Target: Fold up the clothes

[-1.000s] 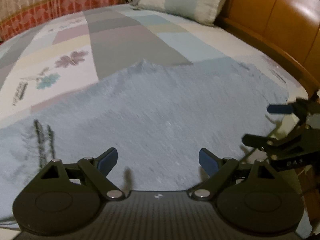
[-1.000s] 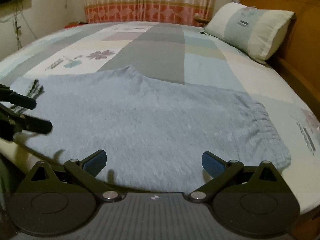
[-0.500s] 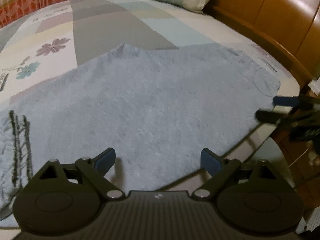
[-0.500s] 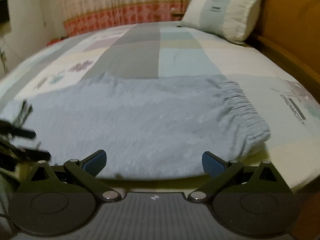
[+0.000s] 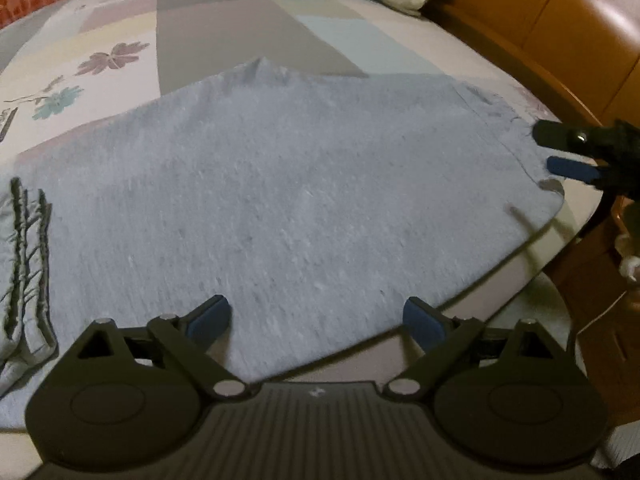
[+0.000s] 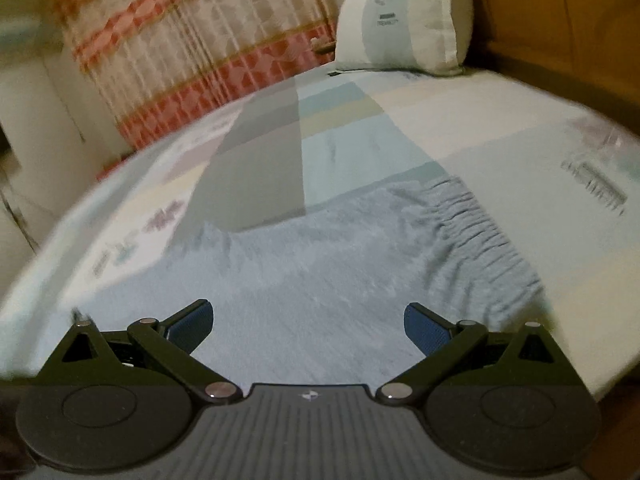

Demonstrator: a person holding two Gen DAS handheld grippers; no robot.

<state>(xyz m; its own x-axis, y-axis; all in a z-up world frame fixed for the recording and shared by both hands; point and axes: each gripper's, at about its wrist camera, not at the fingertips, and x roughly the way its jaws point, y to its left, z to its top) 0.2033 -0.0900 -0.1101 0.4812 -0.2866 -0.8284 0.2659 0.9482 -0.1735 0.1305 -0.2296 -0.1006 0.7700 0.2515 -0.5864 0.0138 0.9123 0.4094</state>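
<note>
A light blue fleecy garment is spread flat across the near part of the bed. Its gathered elastic band is seen at the right end, and dark stripes mark the left end.

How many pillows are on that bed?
1. A single pillow stands propped at the head of the bed, against the wooden headboard; its lower edge also shows in the left wrist view. Others could lie outside the frames.
</note>
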